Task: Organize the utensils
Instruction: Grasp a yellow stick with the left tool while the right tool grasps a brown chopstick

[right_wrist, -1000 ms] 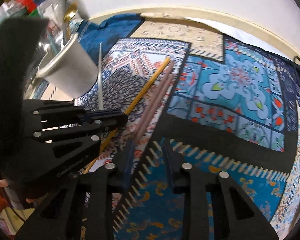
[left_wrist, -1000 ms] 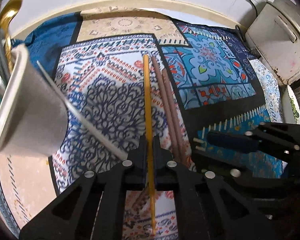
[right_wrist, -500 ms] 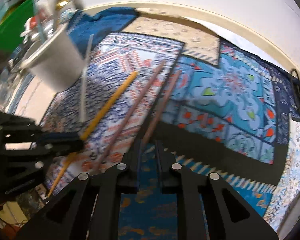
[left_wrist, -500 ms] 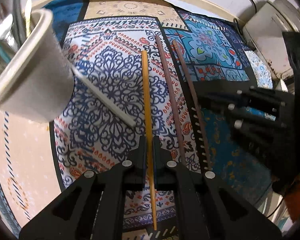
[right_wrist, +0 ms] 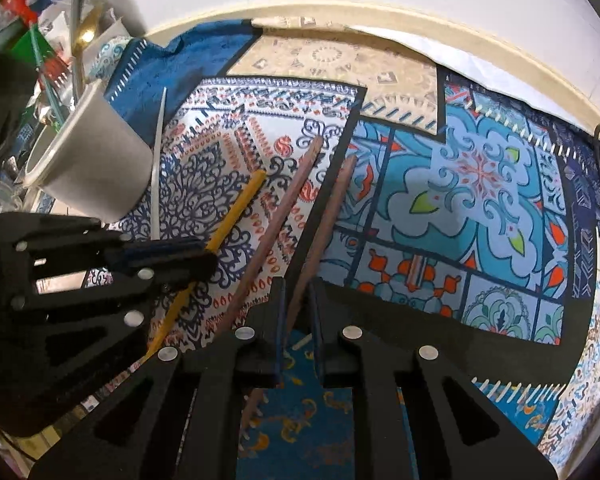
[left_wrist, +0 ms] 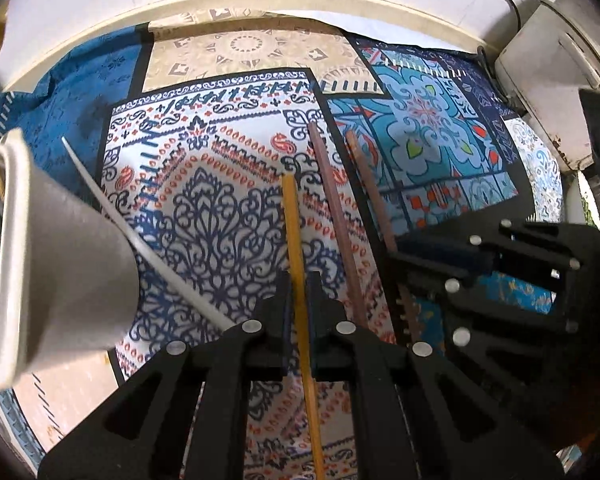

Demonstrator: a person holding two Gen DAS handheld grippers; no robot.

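Observation:
A yellow chopstick (left_wrist: 294, 232) runs between the fingers of my left gripper (left_wrist: 298, 280), which is shut on it. Two brown chopsticks lie to its right on the patterned cloth (left_wrist: 420, 120). The nearer brown chopstick (left_wrist: 332, 208) is free. The farther brown chopstick (right_wrist: 328, 216) passes between the fingers of my right gripper (right_wrist: 298, 284), shut on it near its lower end. A white chopstick (left_wrist: 140, 240) lies slanted beside a white paper cup (left_wrist: 60, 272). In the right wrist view my left gripper (right_wrist: 208, 258) holds the yellow chopstick (right_wrist: 240, 208) at the left.
A gold spoon (right_wrist: 86, 32) and other utensils stand in clutter behind the cup (right_wrist: 88, 160). A white appliance (left_wrist: 552, 80) with a black cable sits at the cloth's far right corner. The table's pale rim (right_wrist: 380, 12) curves along the back by the wall.
My right gripper moved onto one brown chopstick and its jaws narrowed around it; that stick now lies apart from its mate. My left gripper kept the yellow chopstick and shifted slightly.

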